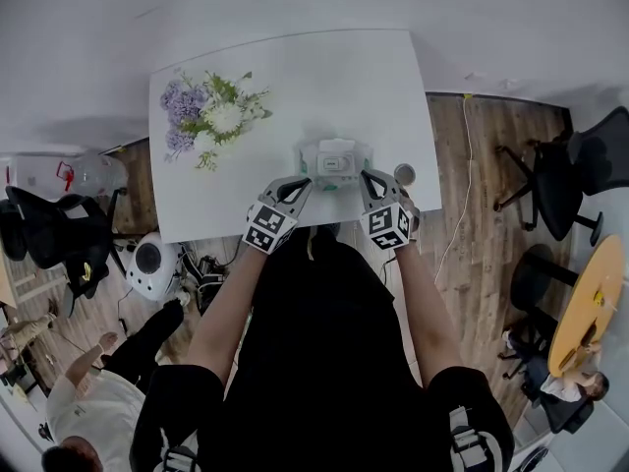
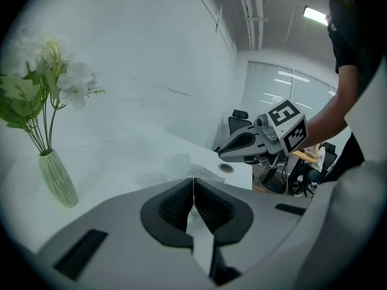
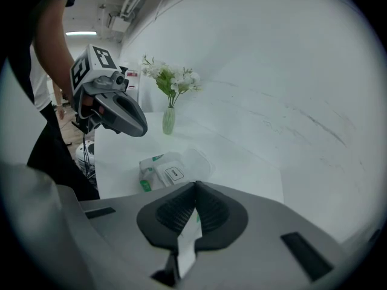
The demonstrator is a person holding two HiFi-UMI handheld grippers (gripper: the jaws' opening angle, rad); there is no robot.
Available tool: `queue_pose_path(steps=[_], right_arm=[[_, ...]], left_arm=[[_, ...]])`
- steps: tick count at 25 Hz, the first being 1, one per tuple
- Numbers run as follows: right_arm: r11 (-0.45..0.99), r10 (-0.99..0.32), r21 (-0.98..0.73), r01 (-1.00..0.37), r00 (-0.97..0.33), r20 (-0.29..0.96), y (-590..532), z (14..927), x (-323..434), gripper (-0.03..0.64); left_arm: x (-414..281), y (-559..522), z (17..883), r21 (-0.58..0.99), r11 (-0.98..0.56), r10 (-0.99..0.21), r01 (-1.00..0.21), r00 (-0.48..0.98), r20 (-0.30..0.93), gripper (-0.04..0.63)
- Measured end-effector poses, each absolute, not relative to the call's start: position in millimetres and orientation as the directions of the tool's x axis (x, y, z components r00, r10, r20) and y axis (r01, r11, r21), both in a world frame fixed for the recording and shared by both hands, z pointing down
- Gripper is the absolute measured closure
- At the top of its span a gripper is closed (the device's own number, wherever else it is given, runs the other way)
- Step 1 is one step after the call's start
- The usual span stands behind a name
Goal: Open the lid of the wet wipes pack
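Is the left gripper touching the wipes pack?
Apart. The right gripper view shows the left gripper in the air, table showing between it and the wet wipes pack.

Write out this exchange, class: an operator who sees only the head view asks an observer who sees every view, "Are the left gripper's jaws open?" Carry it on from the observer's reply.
Observer: No. The left gripper view shows the left gripper with its jaws together and nothing between them.
Operator: And the right one?
Observer: The right gripper is shut too. The wipes pack lies beyond its tips, not between them.
Operator: What holds the flowers?
Observer: A slim, pale green vase, standing upright.
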State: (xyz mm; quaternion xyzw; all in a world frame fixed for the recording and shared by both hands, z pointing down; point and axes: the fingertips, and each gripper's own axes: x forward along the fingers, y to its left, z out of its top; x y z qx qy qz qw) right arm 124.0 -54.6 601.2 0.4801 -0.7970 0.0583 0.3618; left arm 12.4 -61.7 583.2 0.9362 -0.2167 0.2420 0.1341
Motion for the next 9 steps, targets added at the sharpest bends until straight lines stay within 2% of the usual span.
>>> queue_pose_path(steps=[9], right_arm=[[0.524,-0.727,0.249,-0.815,-0.276,0.628,-38.1,595.1,129.0,0.603]], left_arm=[[11.4,-54.7,575.4,0.139,-0.864,-0.355,-0.483,0.783,0.511,0.574]])
